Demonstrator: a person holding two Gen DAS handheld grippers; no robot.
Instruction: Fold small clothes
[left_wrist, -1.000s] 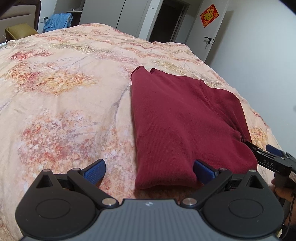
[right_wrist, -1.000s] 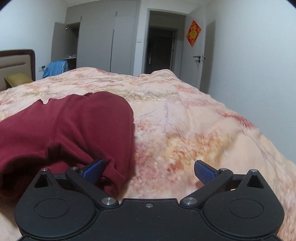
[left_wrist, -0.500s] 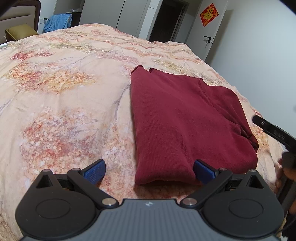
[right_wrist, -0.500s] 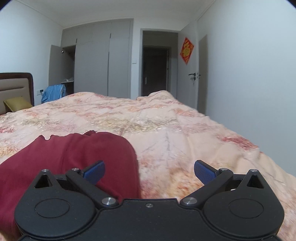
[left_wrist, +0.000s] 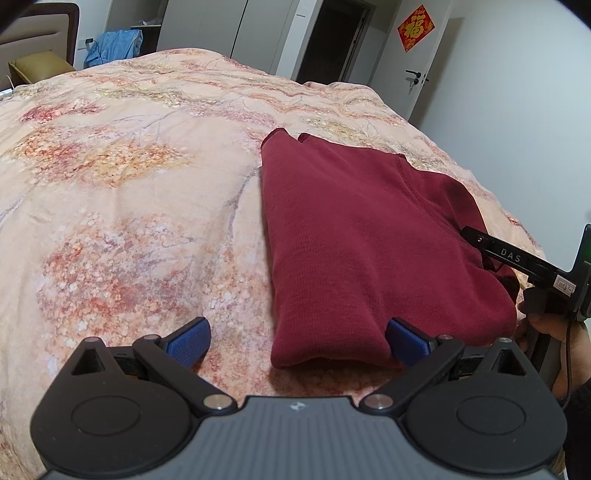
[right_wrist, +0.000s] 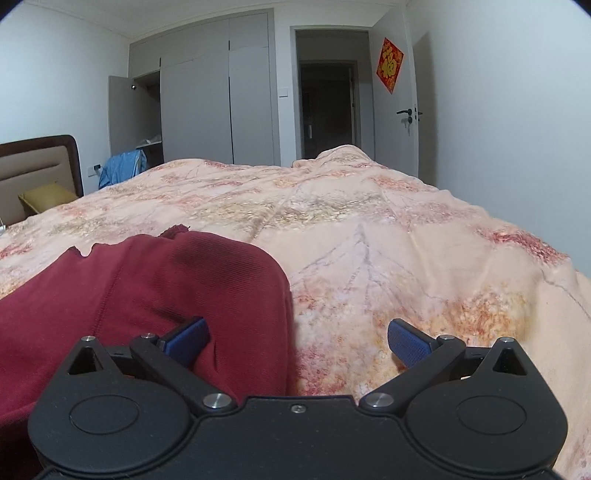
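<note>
Maroon garment (left_wrist: 362, 236) folded on floral duvet (left_wrist: 129, 206), both grippers open

Folded dark red knit garment (left_wrist: 362, 236) laid flat on peach floral quilted bedspread (left_wrist: 122, 206). Left gripper (left_wrist: 297, 338) held low at garment's near edge, blue-padded fingers (left_wrist: 188, 338) spread wide, nothing gripped; right pad seen against near folded edge, contact not determinable. Right gripper (left_wrist: 517, 258), black, marked "DAS", seen at garment's right edge; jaw state not discernible. Red diamond paper decoration (left_wrist: 415, 27) hung on white door.
</note>
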